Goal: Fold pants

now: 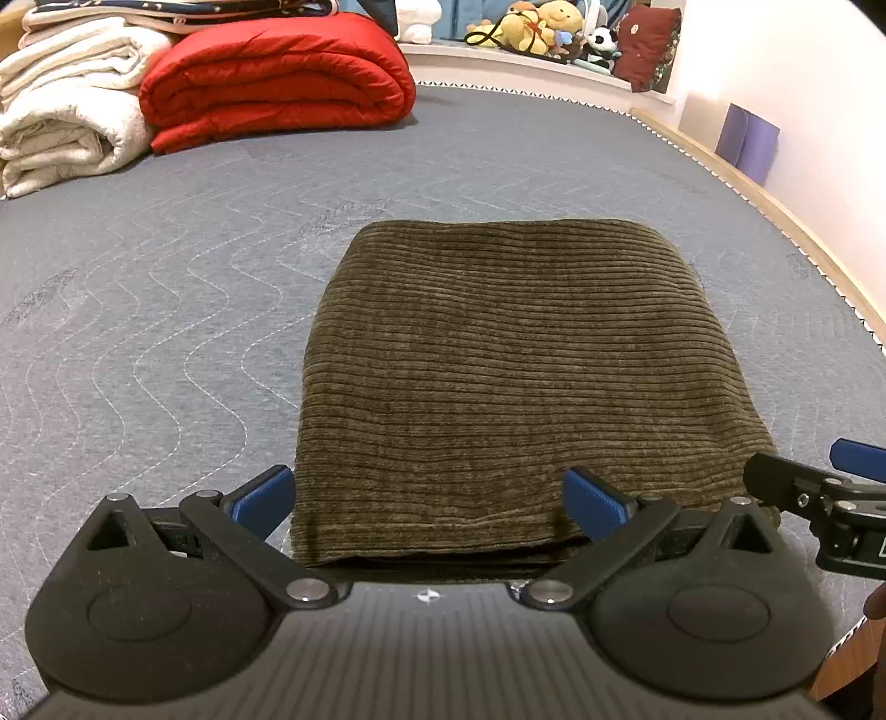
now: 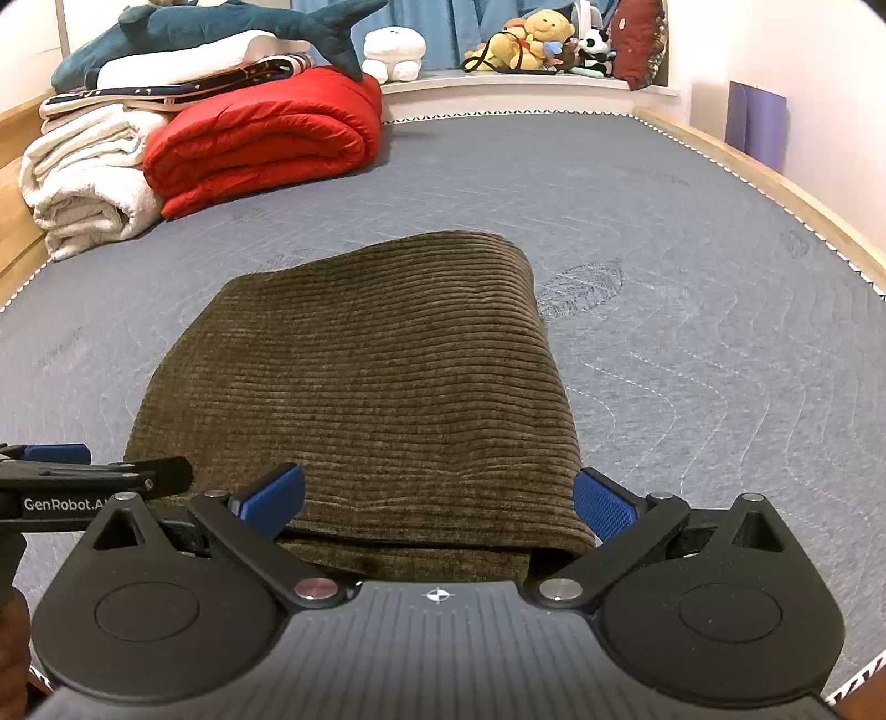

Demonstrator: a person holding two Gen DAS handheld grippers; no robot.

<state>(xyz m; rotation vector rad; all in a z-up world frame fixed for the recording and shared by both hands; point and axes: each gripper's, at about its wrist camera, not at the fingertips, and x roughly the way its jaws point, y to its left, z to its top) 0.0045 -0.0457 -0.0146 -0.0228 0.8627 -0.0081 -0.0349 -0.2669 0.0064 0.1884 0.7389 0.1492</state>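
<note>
Olive-brown corduroy pants (image 1: 498,376) lie folded into a thick rectangle on the grey quilted mattress (image 1: 166,310). My left gripper (image 1: 432,501) is open at the near edge of the bundle, its blue fingers (image 1: 266,498) spread across the left part of that edge. The right gripper (image 1: 819,487) shows at the right border of the left wrist view. In the right wrist view the pants (image 2: 376,387) fill the middle, and my right gripper (image 2: 437,504) stands open around the bundle's near right corner. The left gripper (image 2: 83,476) reaches in from the left.
A rolled red duvet (image 2: 260,138) and folded white blankets (image 2: 83,183) are stacked at the far left. A shark plush (image 2: 221,27) lies on top. Soft toys (image 2: 537,39) line a shelf behind the bed. A wooden bed rail (image 2: 775,183) runs along the right.
</note>
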